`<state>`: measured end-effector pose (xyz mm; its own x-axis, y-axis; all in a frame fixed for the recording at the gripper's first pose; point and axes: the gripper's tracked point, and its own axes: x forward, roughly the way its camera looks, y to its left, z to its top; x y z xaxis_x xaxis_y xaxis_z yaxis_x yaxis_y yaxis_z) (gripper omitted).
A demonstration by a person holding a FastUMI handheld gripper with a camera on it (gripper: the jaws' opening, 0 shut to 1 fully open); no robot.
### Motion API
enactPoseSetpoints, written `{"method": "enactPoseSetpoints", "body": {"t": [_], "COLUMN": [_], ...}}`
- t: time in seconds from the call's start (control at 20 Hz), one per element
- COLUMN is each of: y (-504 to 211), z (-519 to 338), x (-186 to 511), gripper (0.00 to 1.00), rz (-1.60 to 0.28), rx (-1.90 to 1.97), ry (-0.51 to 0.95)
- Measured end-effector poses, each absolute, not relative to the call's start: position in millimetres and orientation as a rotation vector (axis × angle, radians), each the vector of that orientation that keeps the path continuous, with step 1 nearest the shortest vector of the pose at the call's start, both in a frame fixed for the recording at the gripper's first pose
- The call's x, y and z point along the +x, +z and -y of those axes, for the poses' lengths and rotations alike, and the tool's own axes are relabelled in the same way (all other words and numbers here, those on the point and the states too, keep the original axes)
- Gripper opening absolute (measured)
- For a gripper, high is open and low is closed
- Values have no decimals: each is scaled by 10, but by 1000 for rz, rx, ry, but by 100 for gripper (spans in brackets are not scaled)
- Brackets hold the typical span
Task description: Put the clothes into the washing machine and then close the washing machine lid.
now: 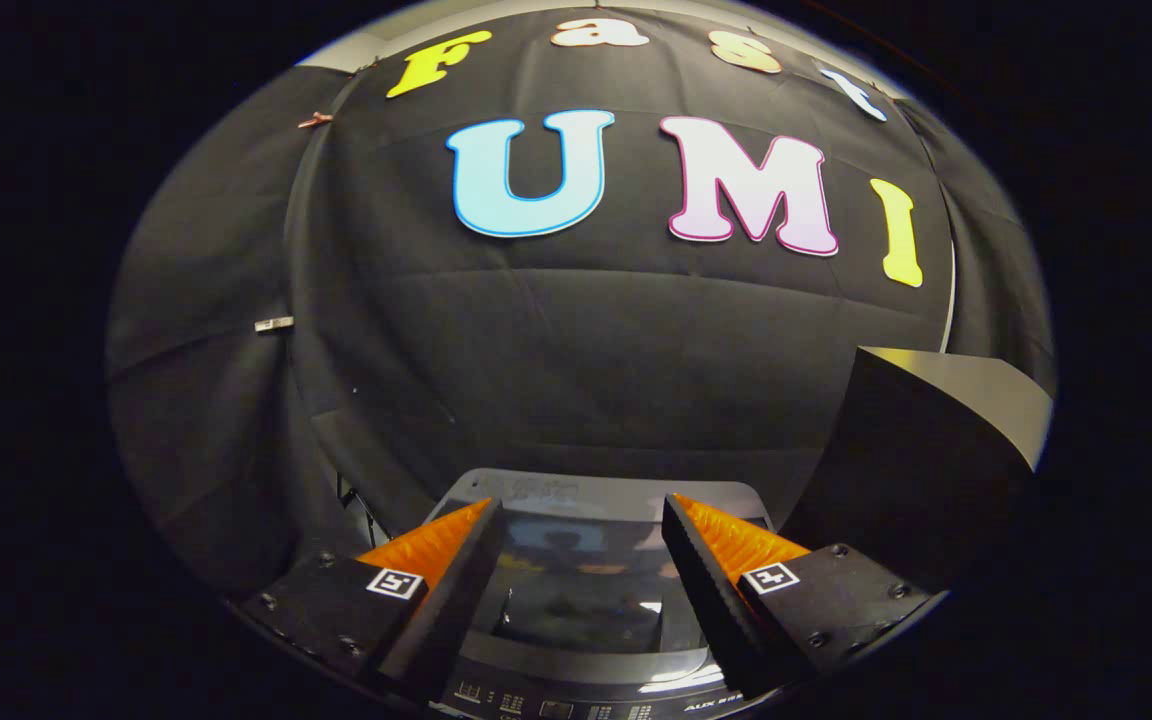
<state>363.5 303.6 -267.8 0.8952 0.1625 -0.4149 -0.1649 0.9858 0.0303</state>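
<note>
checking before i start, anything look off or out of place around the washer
Nothing stands out. The washing machine sits below the open gripper, its glossy lid lying flat and closed between the fingers, with no visible crack or spill. A dark box stands upright beside it.

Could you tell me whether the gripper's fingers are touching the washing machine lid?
Apart. The gripper view shows the open gripper held above the washing machine lid.
</note>
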Motion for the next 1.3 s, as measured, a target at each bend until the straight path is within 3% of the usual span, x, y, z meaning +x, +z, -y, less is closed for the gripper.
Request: {"method": "enactPoseSetpoints", "body": {"t": [0.6, 1.3], "y": [-2278, -995], "z": [-2811, -1439], "x": [2580, 2201], "gripper": [99, 99], "rz": [-390, -324], "rx": [-12, -8], "ry": [178, 85]}}
